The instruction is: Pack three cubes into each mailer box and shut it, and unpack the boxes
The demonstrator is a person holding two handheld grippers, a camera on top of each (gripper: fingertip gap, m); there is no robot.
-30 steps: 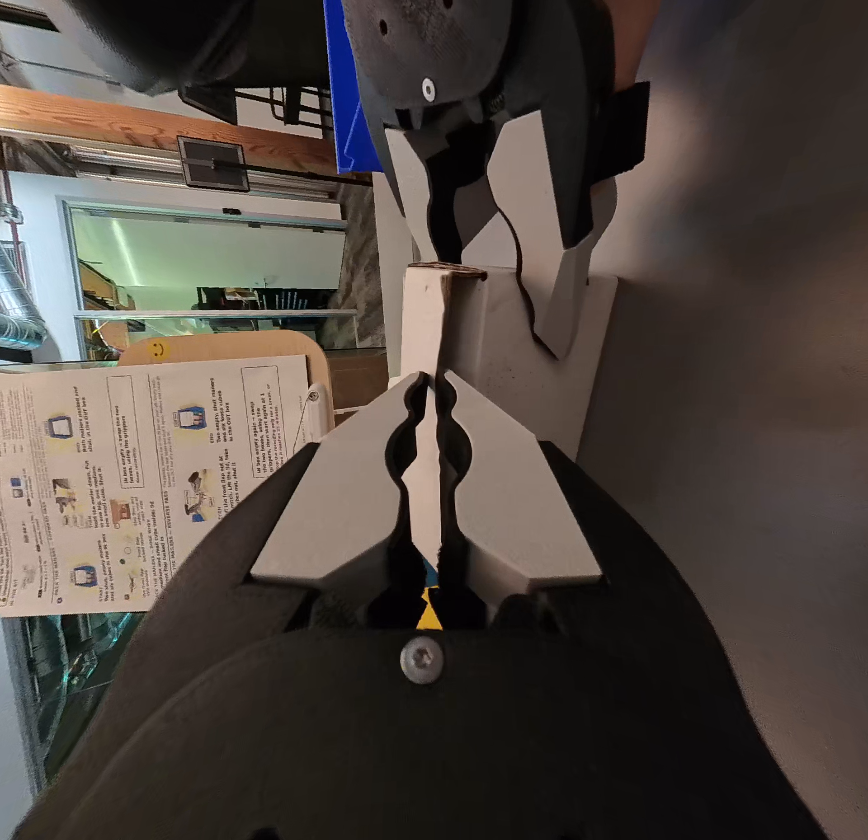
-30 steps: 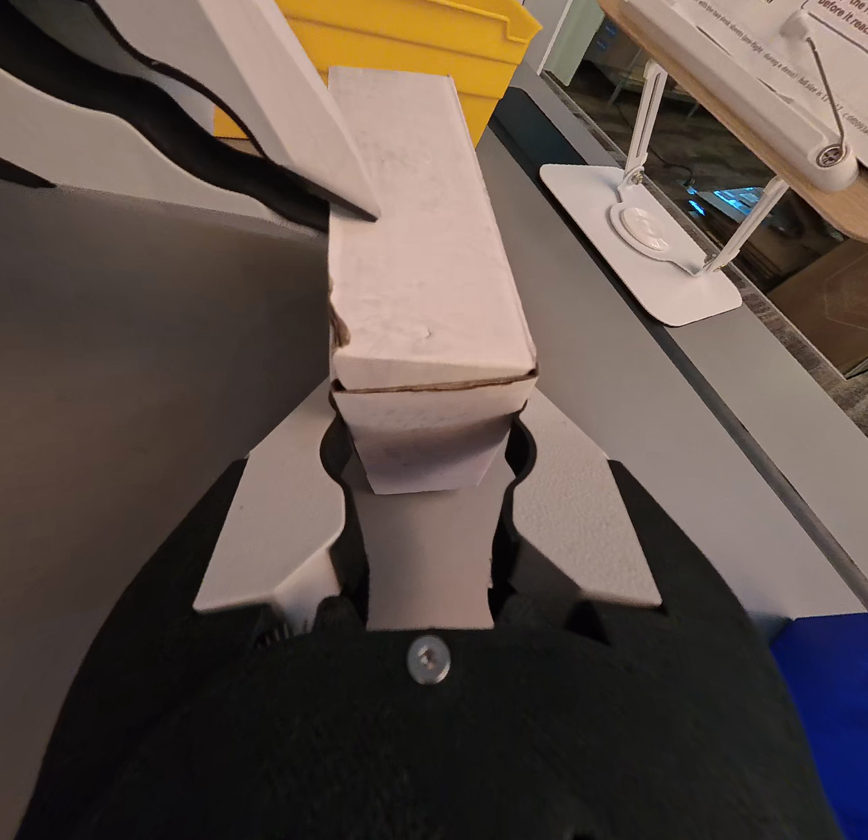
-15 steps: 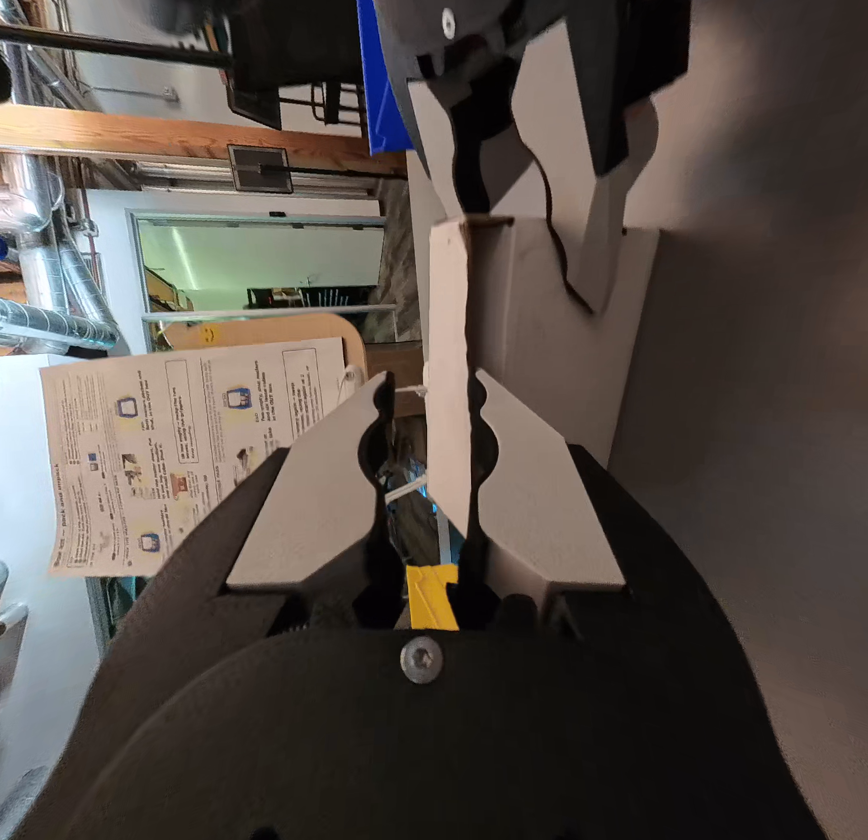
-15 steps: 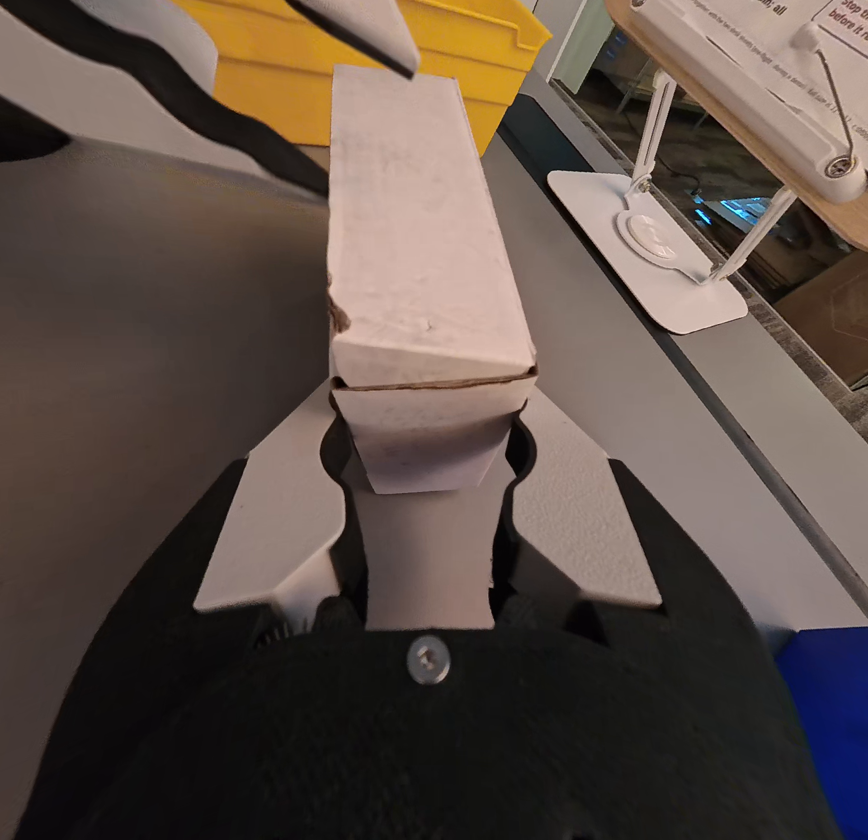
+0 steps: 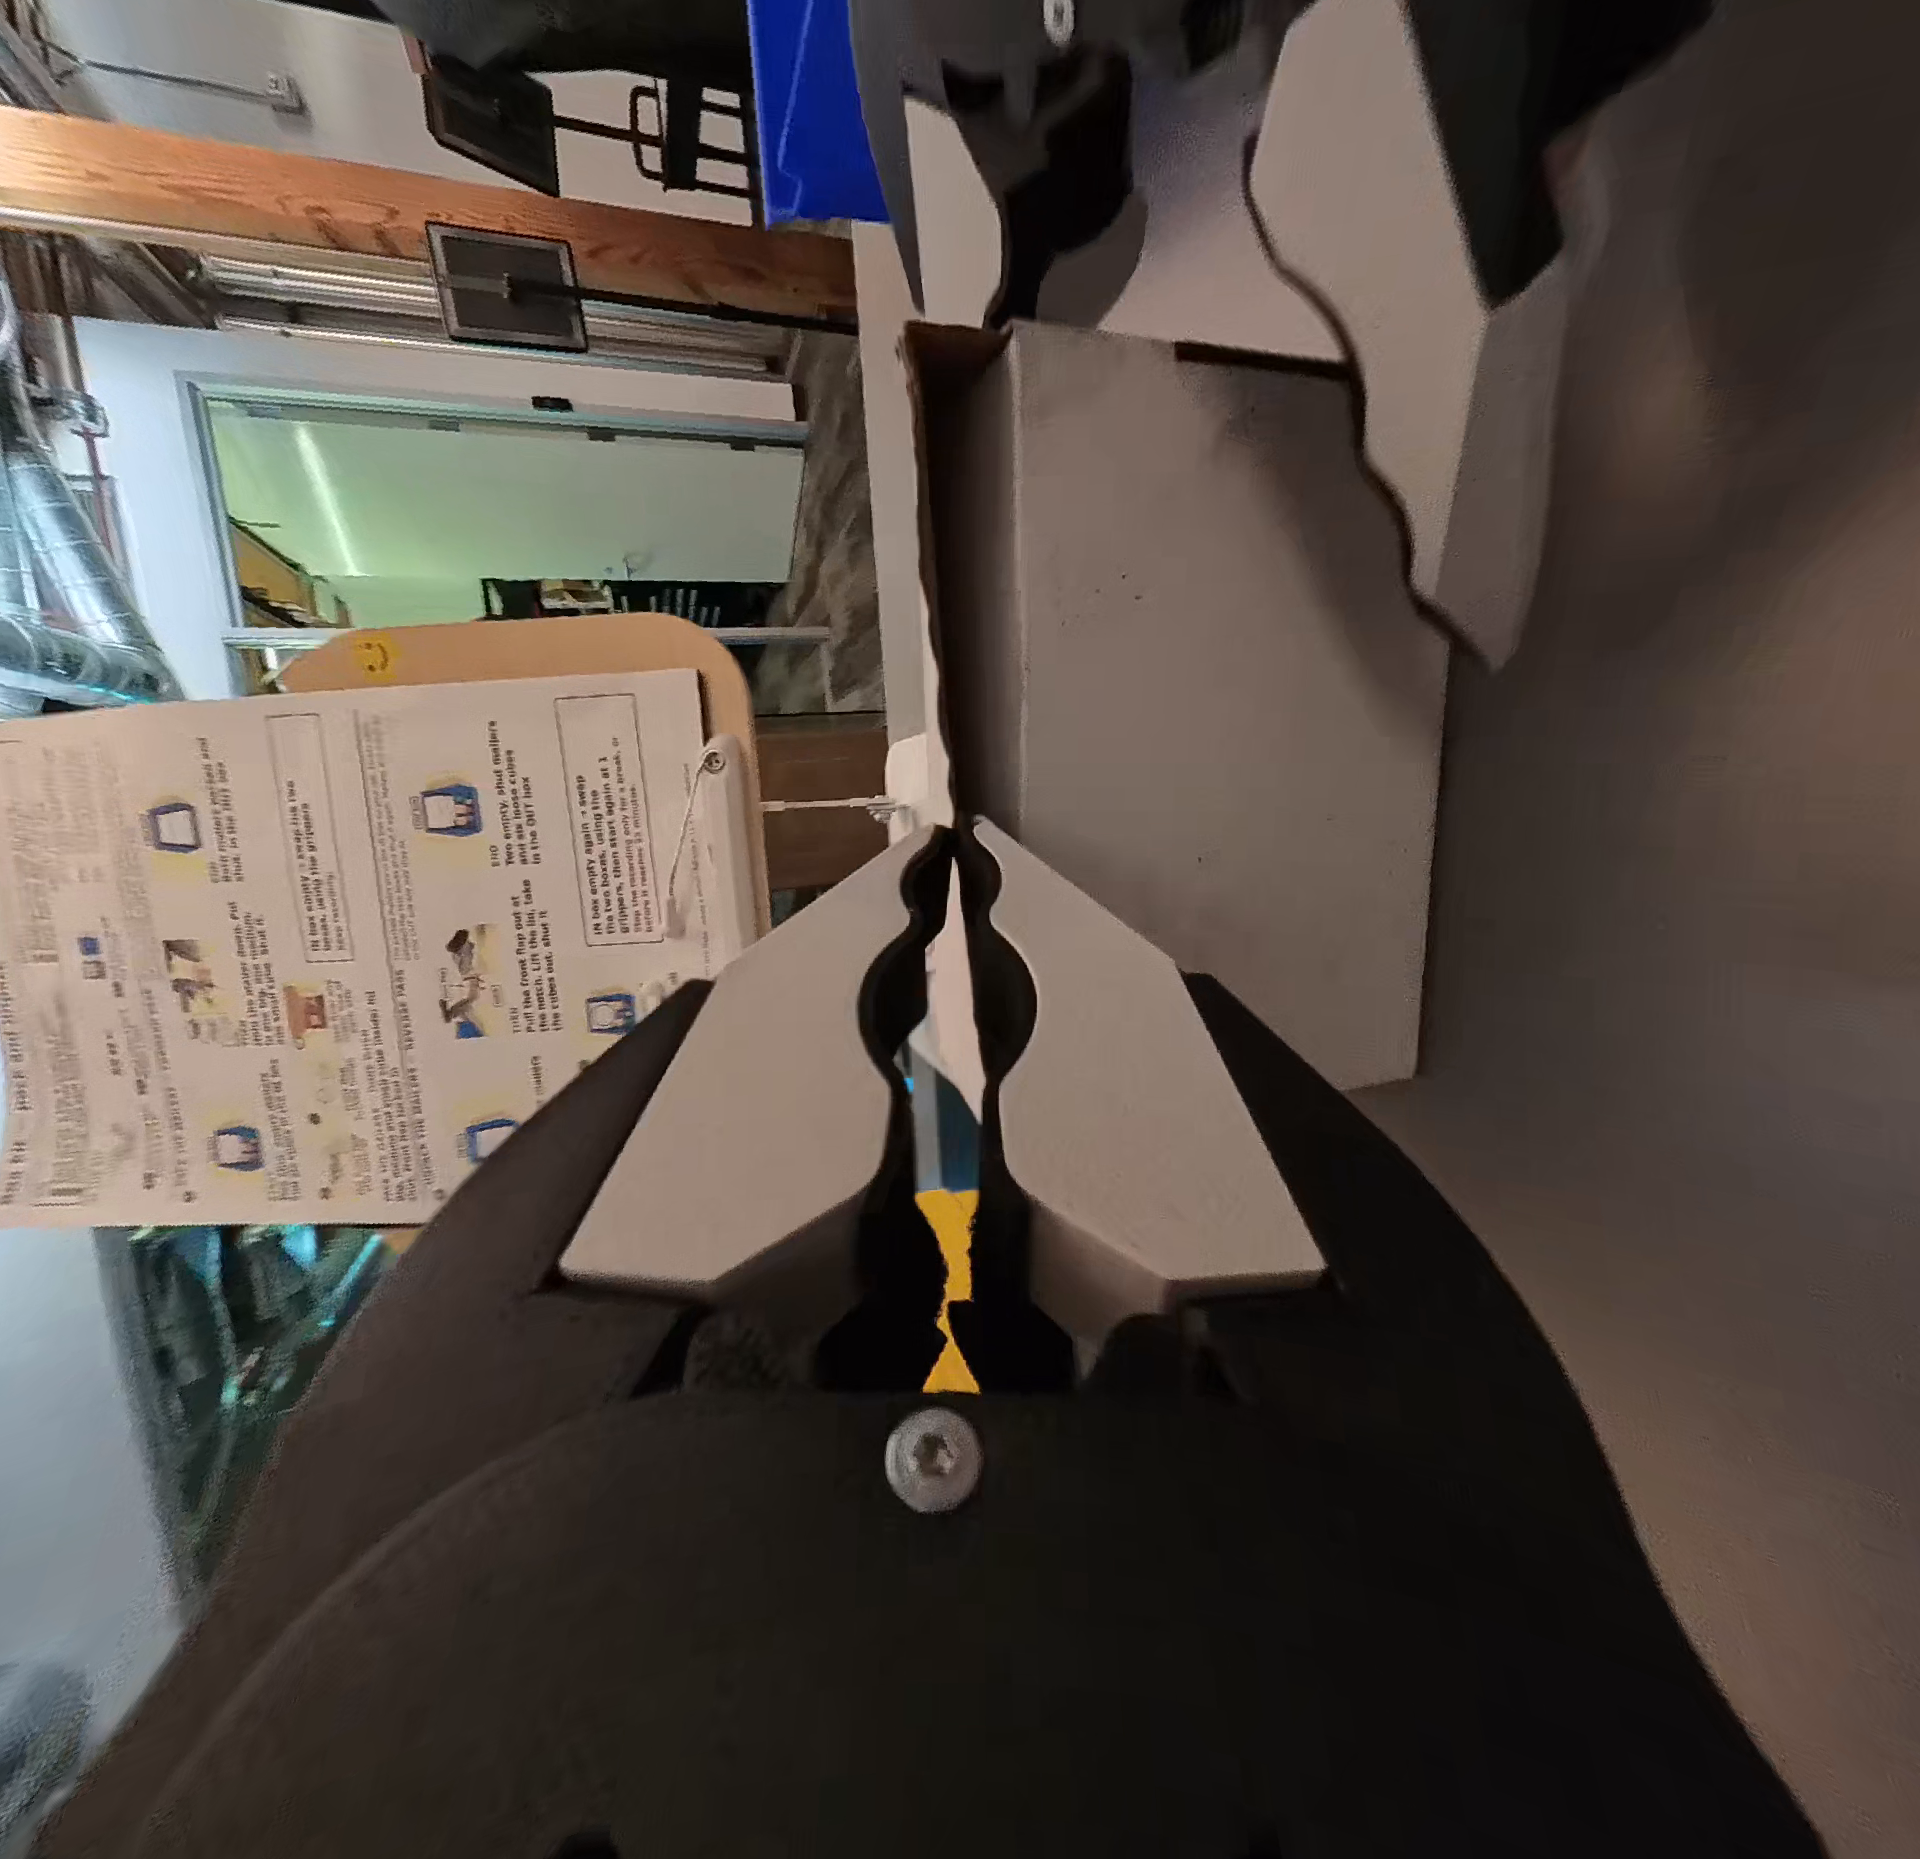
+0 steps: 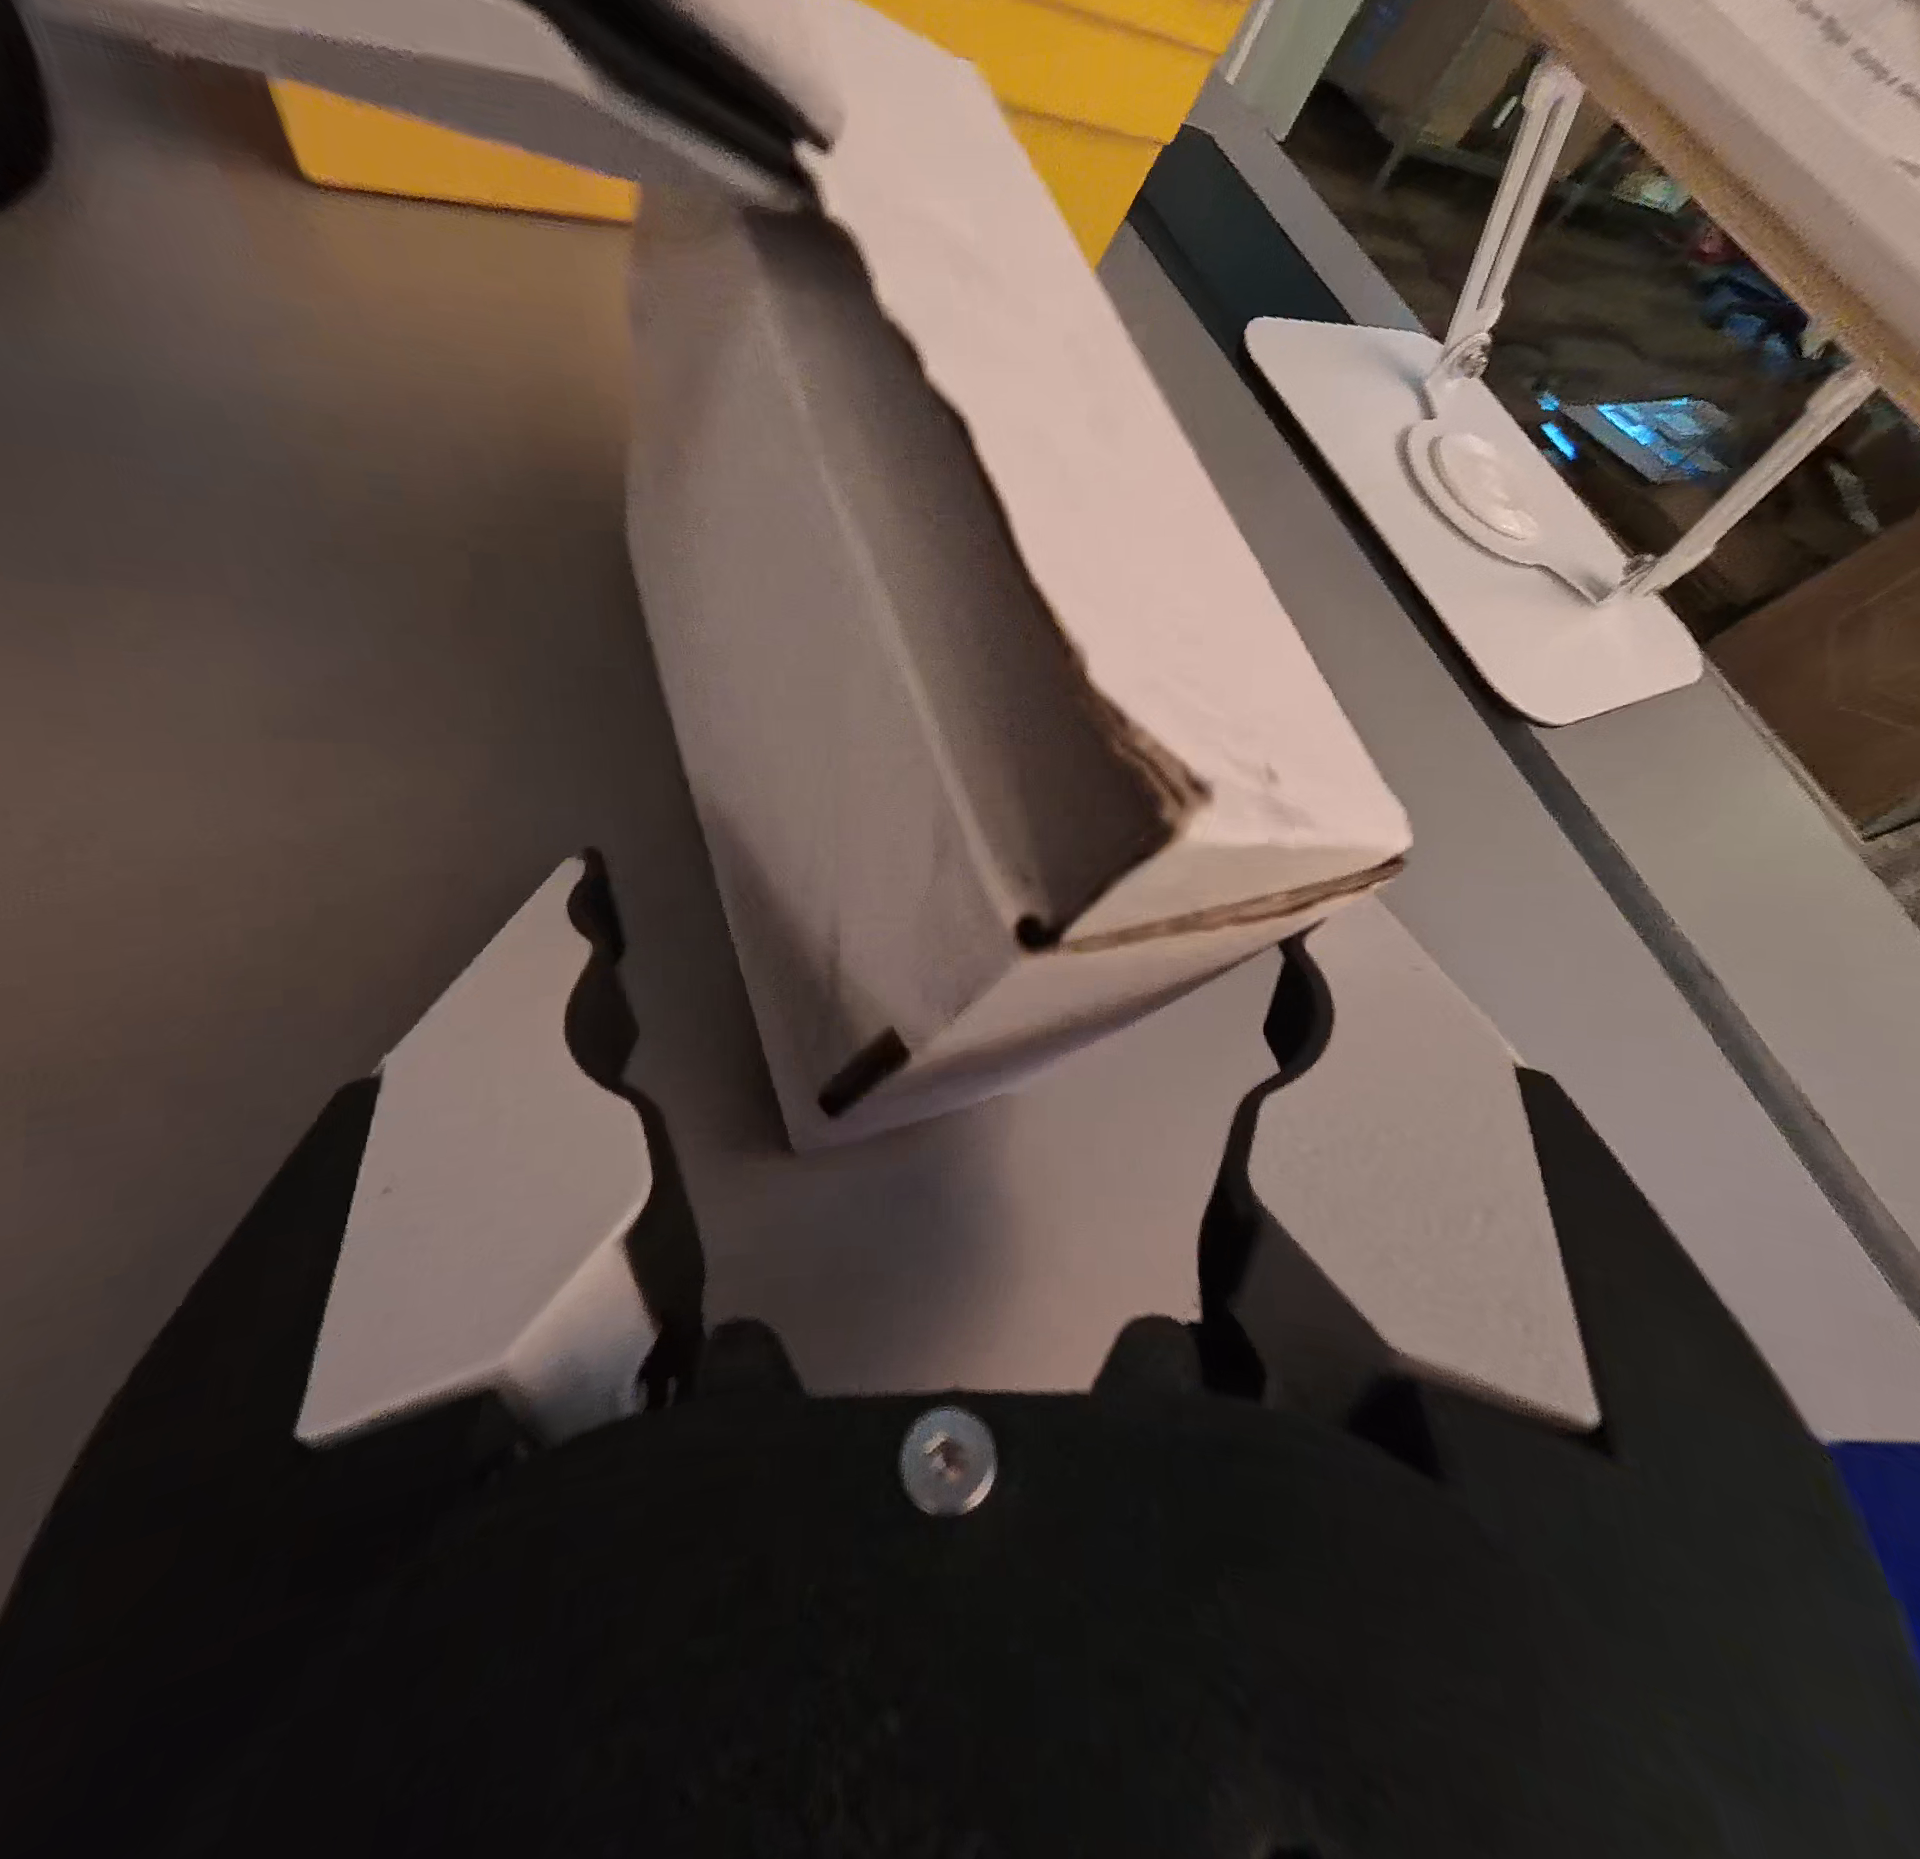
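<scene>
A white cardboard mailer box [image 6: 935, 583] lies on the grey table, turned at an angle, its lid raised a crack along one long side. My right gripper [image 6: 935, 926] is open, its fingers on either side of the box's near end and not gripping it. My left gripper [image 5: 961, 833] is shut on the thin edge of the box's lid flap [image 5: 940, 583]. In the right wrist view it holds the lid's far end at the top [image 6: 769, 157]. In the left wrist view the open right gripper [image 5: 1210, 484] sits beyond the box [image 5: 1216, 729]. No cubes are in sight.
A yellow bin [image 6: 1039, 53] stands behind the box. A blue bin [image 5: 821, 74] lies past the right gripper. A white stand [image 6: 1475, 521] holding an instruction sheet [image 5: 364, 926] sits at the table's edge, right of the box. Some 9 centimeters of space lies between my two pairs of fingers.
My right gripper has opened, let go of the box's near end and drawn back. My left gripper loosened, then shut again on the lid flap. The box has swung at an angle.
</scene>
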